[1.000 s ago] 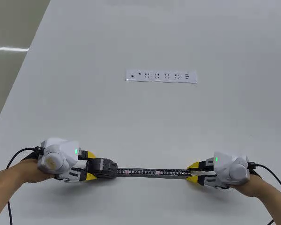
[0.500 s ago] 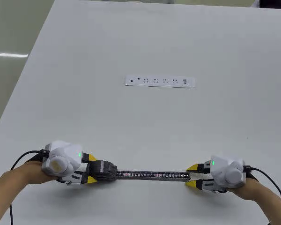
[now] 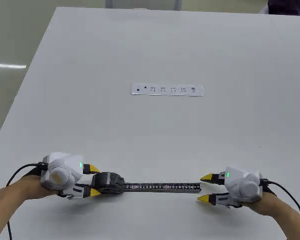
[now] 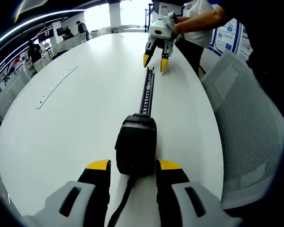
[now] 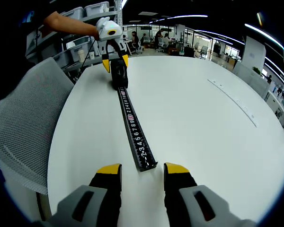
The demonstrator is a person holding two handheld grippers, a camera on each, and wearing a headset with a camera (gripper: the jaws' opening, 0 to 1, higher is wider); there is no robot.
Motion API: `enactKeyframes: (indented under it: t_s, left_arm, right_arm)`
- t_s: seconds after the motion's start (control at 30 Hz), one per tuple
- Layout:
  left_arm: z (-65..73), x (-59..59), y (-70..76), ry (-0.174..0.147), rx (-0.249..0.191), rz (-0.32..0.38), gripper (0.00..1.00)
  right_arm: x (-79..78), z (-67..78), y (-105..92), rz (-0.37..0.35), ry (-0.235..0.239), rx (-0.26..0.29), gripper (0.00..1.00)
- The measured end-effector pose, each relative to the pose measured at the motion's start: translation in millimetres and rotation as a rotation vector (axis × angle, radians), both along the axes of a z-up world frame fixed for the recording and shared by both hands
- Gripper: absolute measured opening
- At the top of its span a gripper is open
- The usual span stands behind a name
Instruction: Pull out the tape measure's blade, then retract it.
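My left gripper (image 3: 94, 180) is clamped on the tape measure (image 3: 109, 182). My right gripper (image 3: 205, 188) faces it, jaws apart.

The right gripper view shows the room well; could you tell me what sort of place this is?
Probably an open-plan office or lab: a long white table, a mesh chair and shelved storage bins.

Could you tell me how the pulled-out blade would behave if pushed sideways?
Likely springy yet fairly stiff: the blade lies dead straight on the table. Free of the open right tool, it could snap back into the case.
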State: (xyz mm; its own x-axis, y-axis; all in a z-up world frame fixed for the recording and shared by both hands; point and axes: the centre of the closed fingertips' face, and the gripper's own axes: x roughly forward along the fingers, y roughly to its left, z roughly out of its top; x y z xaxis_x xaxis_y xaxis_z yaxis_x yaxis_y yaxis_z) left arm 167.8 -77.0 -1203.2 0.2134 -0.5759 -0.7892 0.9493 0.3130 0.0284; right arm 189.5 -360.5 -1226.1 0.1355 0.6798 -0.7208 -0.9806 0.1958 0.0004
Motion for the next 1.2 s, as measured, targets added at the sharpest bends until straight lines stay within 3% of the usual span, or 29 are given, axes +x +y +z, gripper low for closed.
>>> enactKeyframes:
  t_s: [0.13,0.67,0.83,1.2]
  left_arm:
    - [4.1,-3.3,5.0,-0.005,0.000,0.041,0.38]
    - [19.0,-23.5,10.6,-0.024,-0.108,0.311,0.52]
    - [17.1,-32.3,11.5,-0.033,-0.108,0.371,0.56]
    - [29.8,-42.7,8.9,-0.070,-0.136,0.510,0.71]
  right_arm:
    - [-4.4,2.9,-1.6,-0.025,0.001,0.007,0.38]
    - [-13.7,18.0,-16.4,-0.266,-0.024,0.028,0.60]
    - [-24.0,16.5,-15.7,-0.306,-0.013,0.025,0.68]
    - [-31.2,34.4,-18.2,-0.437,-0.030,0.060,0.82]
